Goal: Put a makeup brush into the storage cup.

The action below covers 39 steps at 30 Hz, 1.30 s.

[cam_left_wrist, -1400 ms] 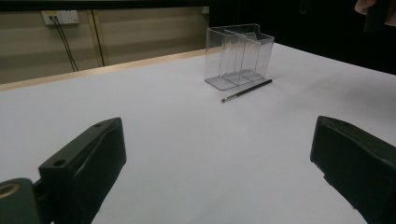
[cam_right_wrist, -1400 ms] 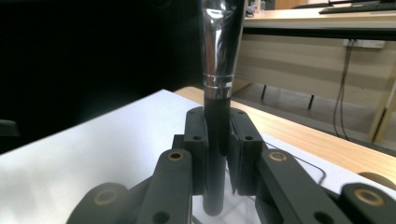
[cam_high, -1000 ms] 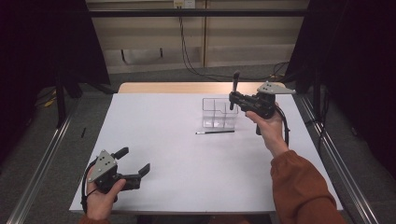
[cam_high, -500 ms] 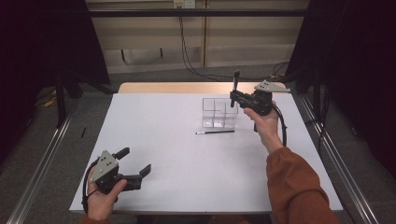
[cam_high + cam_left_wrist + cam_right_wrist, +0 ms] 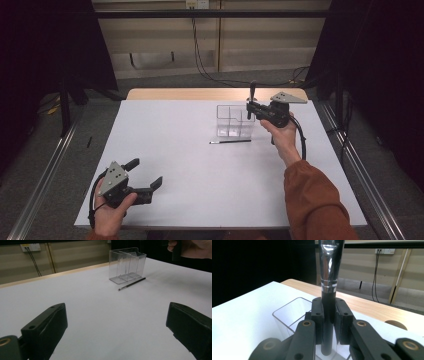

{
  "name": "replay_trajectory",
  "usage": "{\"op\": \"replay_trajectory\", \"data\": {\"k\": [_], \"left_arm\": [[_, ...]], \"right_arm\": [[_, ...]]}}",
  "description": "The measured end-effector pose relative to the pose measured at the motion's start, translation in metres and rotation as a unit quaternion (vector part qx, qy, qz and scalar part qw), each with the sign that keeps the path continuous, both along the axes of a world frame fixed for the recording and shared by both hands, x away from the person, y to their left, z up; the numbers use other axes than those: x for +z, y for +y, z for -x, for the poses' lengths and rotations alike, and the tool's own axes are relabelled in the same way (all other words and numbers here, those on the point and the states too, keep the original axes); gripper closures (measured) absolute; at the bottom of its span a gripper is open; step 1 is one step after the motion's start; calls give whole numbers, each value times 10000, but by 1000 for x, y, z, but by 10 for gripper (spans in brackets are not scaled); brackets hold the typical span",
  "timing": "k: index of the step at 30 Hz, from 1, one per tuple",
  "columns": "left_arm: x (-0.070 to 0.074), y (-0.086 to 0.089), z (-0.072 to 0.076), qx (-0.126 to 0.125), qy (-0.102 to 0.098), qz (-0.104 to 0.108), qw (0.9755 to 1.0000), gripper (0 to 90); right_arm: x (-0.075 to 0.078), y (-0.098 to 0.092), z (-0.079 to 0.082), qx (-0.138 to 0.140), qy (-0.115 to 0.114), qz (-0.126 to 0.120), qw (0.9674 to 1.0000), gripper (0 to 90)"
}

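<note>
White table (image 5: pixel 200 150): right claw (image 5: pixel 328 315) clamped on brush (image 5: pixel 329 277), bristles cut off; left claw (image 5: pixel 145 175) released.

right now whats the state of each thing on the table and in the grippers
right gripper: shut on the makeup brush, above the clear organizer
makeup brush: upright, handle clamped between the jaws, lower end inside a compartment
clear organizer: upright on the table; compartments otherwise look empty
thin brush: lying flat on the table, just in front of the organizer
left gripper: open, holding nothing
</note>
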<state>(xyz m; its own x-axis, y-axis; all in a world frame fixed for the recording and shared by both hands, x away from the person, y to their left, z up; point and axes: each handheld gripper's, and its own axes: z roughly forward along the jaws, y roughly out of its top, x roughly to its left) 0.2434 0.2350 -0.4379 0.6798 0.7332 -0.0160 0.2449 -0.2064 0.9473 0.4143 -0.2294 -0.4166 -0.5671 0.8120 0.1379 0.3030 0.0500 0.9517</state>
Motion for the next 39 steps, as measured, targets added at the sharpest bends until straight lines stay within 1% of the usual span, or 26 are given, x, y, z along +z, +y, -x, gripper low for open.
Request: {"op": "replay_trajectory", "data": {"k": [6,12,15,22,26,29,32,36,39], "left_arm": [[0,0,0,-16,-9,-8,10000,36],[1,-1,0,-17,-59,-33,10000,36],[1,0,-1,-6,-58,-25,10000,36],[1,-1,0,-20,-43,-16,10000,36],[1,-1,0,-30,-39,-17,10000,38],[1,-1,-1,-18,-27,8,10000,38],[1,-2,-1,-47,-19,-13,10000,38],[1,-1,-1,-45,-24,17,10000,39],[0,0,-1,-39,-16,9,10000,39]], "right_arm": [[-6,1,-1,2,55,29,10000,794],[-14,2,0,-28,141,-10,9999,794],[-16,1,-1,-20,158,43,9999,794],[-26,1,-1,-44,255,63,9996,794],[-26,0,-1,-42,286,83,9995,793],[-29,-1,-1,-34,345,105,9993,792],[-32,0,-1,-57,375,108,9992,792],[-31,0,-1,-47,374,113,9992,789],[-31,-1,-1,-44,385,79,9992,769]]}}
